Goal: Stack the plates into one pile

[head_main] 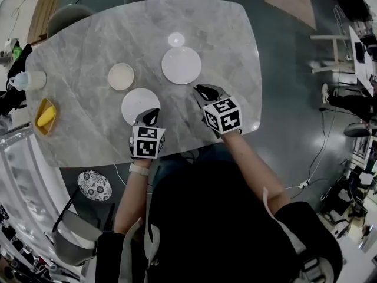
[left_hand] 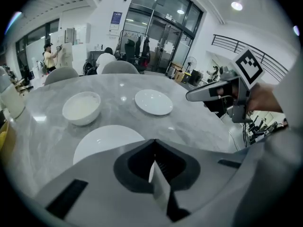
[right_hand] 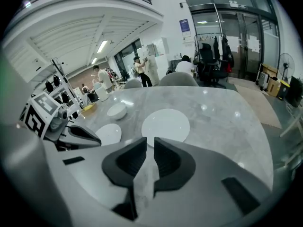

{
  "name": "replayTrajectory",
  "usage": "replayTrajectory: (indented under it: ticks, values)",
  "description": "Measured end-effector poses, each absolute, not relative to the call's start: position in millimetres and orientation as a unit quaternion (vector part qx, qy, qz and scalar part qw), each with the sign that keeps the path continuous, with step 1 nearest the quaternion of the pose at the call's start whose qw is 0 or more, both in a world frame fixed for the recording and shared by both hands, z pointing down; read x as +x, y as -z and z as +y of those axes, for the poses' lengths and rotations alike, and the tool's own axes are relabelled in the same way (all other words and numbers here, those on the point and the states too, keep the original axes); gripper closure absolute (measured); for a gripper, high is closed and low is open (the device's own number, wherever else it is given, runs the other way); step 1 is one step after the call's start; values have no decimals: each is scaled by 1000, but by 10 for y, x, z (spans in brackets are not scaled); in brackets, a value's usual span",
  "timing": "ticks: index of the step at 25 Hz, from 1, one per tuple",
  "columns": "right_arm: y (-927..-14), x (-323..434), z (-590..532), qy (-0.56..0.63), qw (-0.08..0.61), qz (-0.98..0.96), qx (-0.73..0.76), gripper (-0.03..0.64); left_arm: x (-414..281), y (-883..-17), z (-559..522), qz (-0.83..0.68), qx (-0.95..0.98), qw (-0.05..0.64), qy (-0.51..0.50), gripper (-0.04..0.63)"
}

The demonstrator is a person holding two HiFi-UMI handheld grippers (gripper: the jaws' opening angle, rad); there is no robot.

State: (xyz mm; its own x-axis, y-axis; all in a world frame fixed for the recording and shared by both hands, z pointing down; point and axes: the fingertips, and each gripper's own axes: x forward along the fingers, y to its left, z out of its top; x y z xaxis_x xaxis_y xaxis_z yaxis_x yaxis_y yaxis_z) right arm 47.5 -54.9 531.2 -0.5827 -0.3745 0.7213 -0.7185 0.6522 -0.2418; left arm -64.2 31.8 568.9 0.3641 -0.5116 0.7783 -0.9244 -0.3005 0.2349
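Three white plates lie apart on the desk (head_main: 224, 34). The near plate (head_main: 138, 104) is close to the near edge, just before the left tongs (head_main: 152, 112). The larger plate (head_main: 181, 65) is toward the middle, ahead of the right tongs (head_main: 200, 90), and the small plate (head_main: 175, 39) lies beyond it. Left tongs are pressed together and empty; right tongs leave only a thin slit, with nothing inside. Stacking seems not yet begun. To do it well, spread the tongs first, pinch the rim, keep the plate level, and put smaller on larger.
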Motion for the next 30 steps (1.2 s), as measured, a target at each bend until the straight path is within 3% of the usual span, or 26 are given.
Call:
replayTrajectory:
  ticks: [22,30]
  values:
    - [-5486,737,-1174,-292,319,-843,319,557,-363,-5778,-498,-483,745,351,-297,588]
    - [-5635,680,-1330,-308,325,-840,307,481,-373,-5830,-689,-490,738,358,-296,588]
